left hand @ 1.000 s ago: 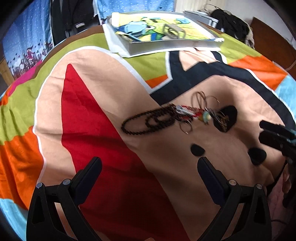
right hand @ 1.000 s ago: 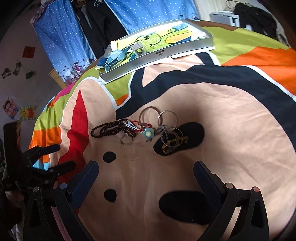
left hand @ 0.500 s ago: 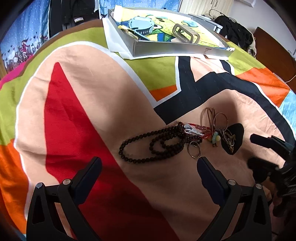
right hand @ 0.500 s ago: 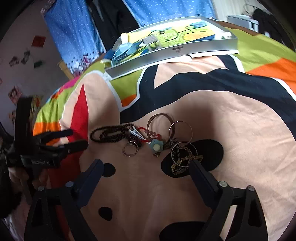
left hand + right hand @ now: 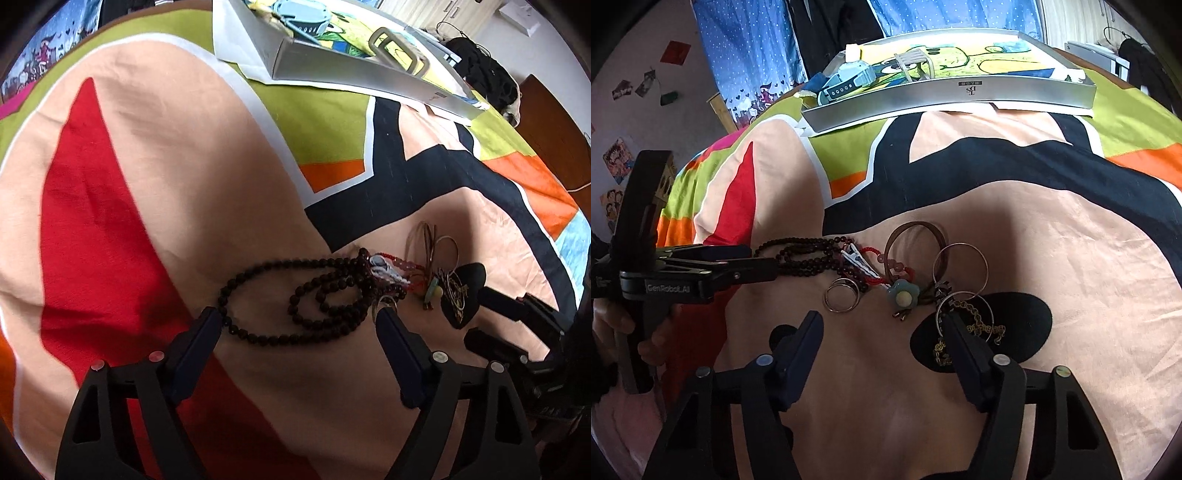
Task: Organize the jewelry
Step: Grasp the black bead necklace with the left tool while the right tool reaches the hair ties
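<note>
— Jewelry: where does it lie?
— Heaped on the bedspread point(image 5: 1071, 258); the dark bead necklace point(image 5: 295, 295) sits between the left gripper point(image 5: 299, 317) fingers, which are closing, not touching.
— Right gripper point(image 5: 882, 321)?
— Closing too, empty, around the flower charm point(image 5: 903, 295).

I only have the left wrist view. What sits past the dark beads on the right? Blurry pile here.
Observer: In the right wrist view, a blue flower charm lies between a small double ring and two thin hoops.
Operator: Anything on the black patch?
Observer: A gold chain, partly under the lower hoop.
Operator: Right gripper holding anything?
Observer: No. The right gripper is closing with bare cloth between its jaws, one fingertip over the chain.
Operator: Mine?
Observer: The left gripper is at the end of the dark bead necklace, closing; no grip visible yet.
</note>
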